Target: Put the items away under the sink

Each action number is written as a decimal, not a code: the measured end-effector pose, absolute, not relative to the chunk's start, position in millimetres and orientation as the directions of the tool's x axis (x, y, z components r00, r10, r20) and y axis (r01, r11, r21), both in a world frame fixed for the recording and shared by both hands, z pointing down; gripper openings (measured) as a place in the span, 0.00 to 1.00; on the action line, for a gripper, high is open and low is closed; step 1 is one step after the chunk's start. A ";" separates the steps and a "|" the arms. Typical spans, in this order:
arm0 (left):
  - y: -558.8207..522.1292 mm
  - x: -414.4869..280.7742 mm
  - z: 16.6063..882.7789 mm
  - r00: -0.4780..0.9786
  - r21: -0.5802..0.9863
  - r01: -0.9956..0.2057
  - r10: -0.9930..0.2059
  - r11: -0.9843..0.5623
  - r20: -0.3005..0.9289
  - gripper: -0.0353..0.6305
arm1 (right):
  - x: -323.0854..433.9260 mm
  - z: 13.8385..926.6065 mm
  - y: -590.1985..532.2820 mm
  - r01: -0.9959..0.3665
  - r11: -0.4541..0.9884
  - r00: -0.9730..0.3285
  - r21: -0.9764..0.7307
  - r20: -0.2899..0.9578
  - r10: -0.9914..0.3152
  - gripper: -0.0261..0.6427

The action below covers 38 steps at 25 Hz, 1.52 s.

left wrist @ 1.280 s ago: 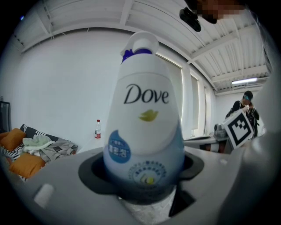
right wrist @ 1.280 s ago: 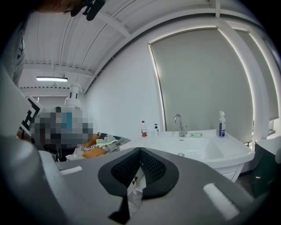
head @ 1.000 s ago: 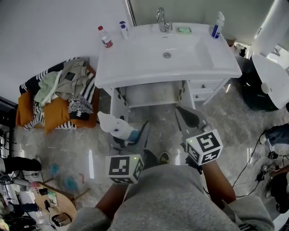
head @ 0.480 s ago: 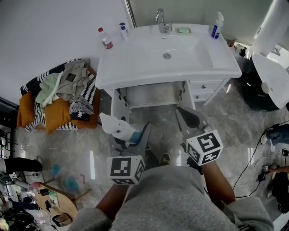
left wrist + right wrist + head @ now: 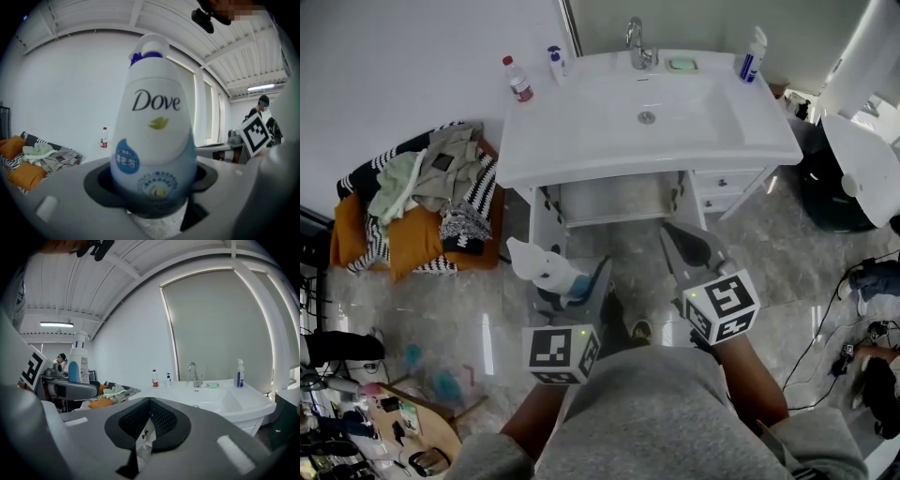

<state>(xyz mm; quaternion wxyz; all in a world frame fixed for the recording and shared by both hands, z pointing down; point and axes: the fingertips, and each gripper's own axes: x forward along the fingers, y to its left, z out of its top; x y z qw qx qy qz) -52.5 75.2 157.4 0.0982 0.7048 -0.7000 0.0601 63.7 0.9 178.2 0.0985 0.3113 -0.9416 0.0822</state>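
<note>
**A:** Where does everything stand, biggest thing first?

**B:** The white sink unit (image 5: 647, 122) fills twelve o'clock from the person. The compartment (image 5: 614, 199) beneath its basin shows an open front facing them. I'd judge that is why they stand square to it: a straight push forward and down reaches the shelf.

**A:** And the heap at ten o'clock?

**B:** A heap of clothes (image 5: 427, 192) on orange cushions, on the floor well apart from the unit. It looks to be out of the path.

**A:** The grippers?

**B:** The left gripper (image 5: 568, 283) sits at about eleven o'clock, low in front of the person. Its jaws pinch the Dove bottle (image 5: 152, 136) round the fat lower body, cap up. Held upright and near the base, it can probably be set down standing without a re-grip. The bottle is in the air in front of the compartment, not yet inside.

**A:** The other one?

**B:** The right gripper (image 5: 686, 240), at one o'clock, has its pads pressed together on nothing. I take it as parked, clear of the opening.

**A:** Anything on top?

**B:** Along the back rim there is a spray bottle (image 5: 753, 52) at one o'clock, and a red-capped bottle (image 5: 518, 78) and a small pump bottle (image 5: 555, 62) at eleven. They are likely waiting their turn, so the task seems to be at an early stage.
</note>
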 end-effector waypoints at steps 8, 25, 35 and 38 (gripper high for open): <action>53.6 -67.3 166.2 0.030 0.070 -0.997 -0.970 -0.013 0.242 0.58 | 46.1 190.7 -15.7 -0.602 0.791 -0.784 -0.106 0.265 -0.561 0.04; -32.9 -120.7 194.5 0.097 0.124 -0.990 -0.949 -0.062 0.302 0.58 | -5.0 213.6 -93.8 -0.638 0.757 -0.750 -0.143 0.337 -0.569 0.04; -74.2 -145.1 200.5 0.137 0.147 -0.985 -0.941 -0.094 0.311 0.58 | -36.4 215.2 -131.2 -0.649 0.749 -0.735 -0.131 0.360 -0.574 0.04; -84.1 -152.4 202.3 0.145 0.150 -0.983 -0.939 -0.102 0.312 0.58 | -41.3 216.3 -139.3 -0.658 0.742 -0.727 -0.130 0.364 -0.581 0.04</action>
